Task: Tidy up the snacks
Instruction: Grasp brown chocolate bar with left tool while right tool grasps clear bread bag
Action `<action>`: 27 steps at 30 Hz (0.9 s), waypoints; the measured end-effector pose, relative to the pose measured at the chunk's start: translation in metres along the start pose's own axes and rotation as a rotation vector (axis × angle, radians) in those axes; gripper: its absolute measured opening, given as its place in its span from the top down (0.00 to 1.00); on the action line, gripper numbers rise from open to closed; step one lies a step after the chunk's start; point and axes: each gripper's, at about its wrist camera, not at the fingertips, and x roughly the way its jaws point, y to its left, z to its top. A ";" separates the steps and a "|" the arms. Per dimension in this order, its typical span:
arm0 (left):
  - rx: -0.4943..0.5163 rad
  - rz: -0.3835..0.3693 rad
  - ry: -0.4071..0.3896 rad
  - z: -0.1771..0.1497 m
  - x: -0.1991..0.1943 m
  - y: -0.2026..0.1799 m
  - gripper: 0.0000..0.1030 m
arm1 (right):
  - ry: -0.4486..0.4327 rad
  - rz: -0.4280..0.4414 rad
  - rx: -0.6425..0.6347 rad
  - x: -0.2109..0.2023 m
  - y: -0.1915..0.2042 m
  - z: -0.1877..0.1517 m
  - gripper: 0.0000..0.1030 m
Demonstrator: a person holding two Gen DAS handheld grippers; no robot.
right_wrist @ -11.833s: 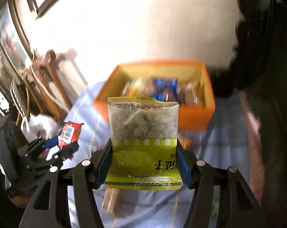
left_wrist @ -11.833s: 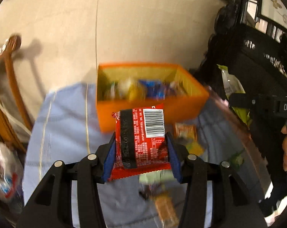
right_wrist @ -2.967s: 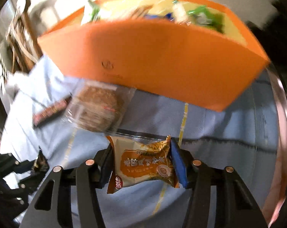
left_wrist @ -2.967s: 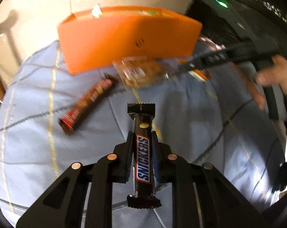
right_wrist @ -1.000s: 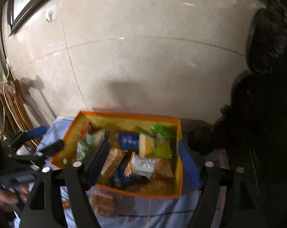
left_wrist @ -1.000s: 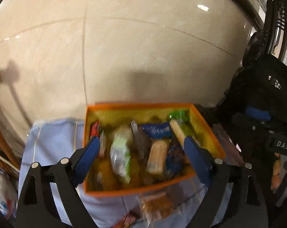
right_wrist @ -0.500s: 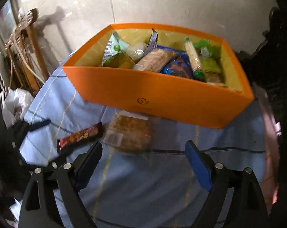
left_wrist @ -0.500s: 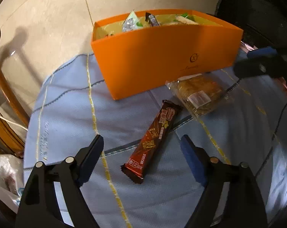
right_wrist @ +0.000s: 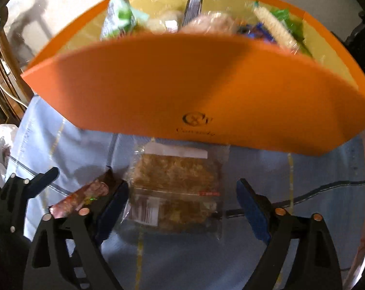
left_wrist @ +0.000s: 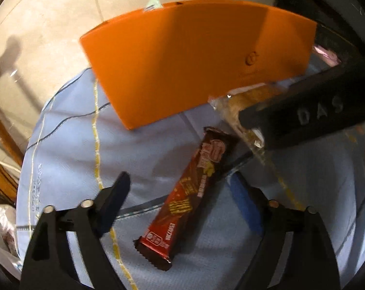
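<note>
While it lies flat on the blue cloth [left_wrist: 68, 159], the long red-brown snack bar [left_wrist: 187, 198] points one end toward the orange box [left_wrist: 182, 55] and the other end back toward the camera in the left wrist view. Its long side runs on a slant, tipped a little to the right at the far end. The left gripper [left_wrist: 180, 200] hangs over it with the bar between its two fingers. Its jaws are wide and opening more, and the blue pads do not touch the bar. It holds nothing.

Just beside the bar's far end lies a clear packet of brown cake [right_wrist: 175, 191]. The packet is flat on the cloth, right in front of the box, with its long side going away from the camera toward the box in the right wrist view. The right gripper [right_wrist: 182, 200] is over it, one finger on each side. Its jaws are as wide as can be and opening, and the pads stay off the packet. It holds nothing too.

The orange box stands behind both snacks on the cloth that covers the counter. It is full of snack packs [right_wrist: 119, 17] that poke up over its rim. A pale tiled wall [left_wrist: 49, 24] is behind it.
</note>
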 end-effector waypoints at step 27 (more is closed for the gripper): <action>-0.073 -0.114 0.025 0.014 -0.003 0.000 0.77 | 0.036 0.063 0.038 0.004 -0.007 0.012 0.29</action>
